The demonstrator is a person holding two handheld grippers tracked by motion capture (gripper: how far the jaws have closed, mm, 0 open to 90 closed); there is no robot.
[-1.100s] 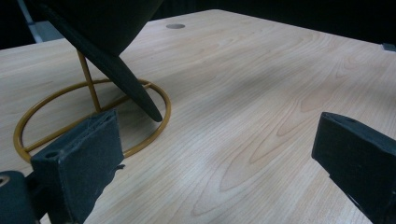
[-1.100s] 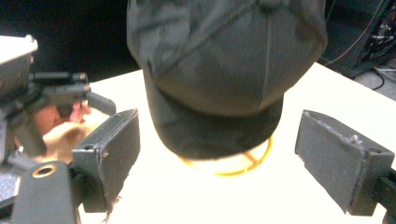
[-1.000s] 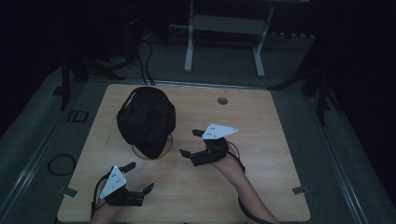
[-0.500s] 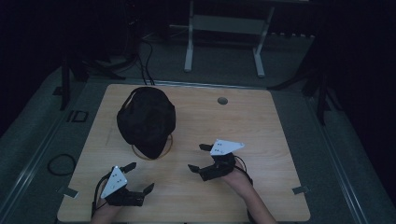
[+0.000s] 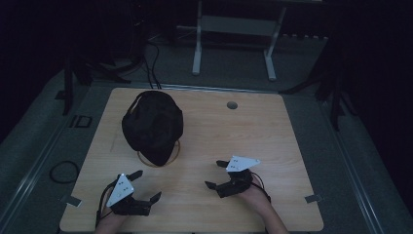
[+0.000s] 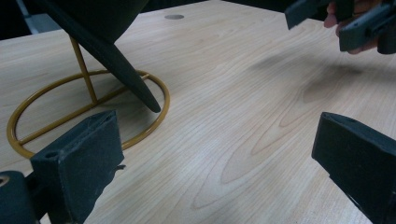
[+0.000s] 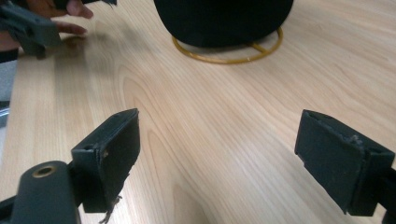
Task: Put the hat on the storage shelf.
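Note:
A black cap (image 5: pixel 152 126) sits on a gold wire stand (image 5: pixel 170 155) at the left middle of the wooden table (image 5: pixel 272 136). My left gripper (image 5: pixel 147 185) rests near the front left edge, open and empty, just in front of the stand. My right gripper (image 5: pixel 213 174) is near the front centre-right, open and empty, apart from the cap. In the left gripper view the cap's brim (image 6: pixel 116 60) points down over the stand's ring (image 6: pixel 161 112), beyond my own gripper (image 6: pixel 219 163). The right gripper view has the cap (image 7: pixel 224 18) and stand (image 7: pixel 229 57) farther off, past that gripper (image 7: pixel 226 154).
A round cable hole (image 5: pixel 232 105) lies in the table's far middle. Beyond the table a white metal frame (image 5: pixel 197 44) stands on the dark floor, and a cable loop (image 5: pixel 63 171) lies left of the table. Bare wood stretches across the right half.
My right gripper has drawn back from beside the cap toward the table's front edge, staying open. The left gripper and the cap have not moved.

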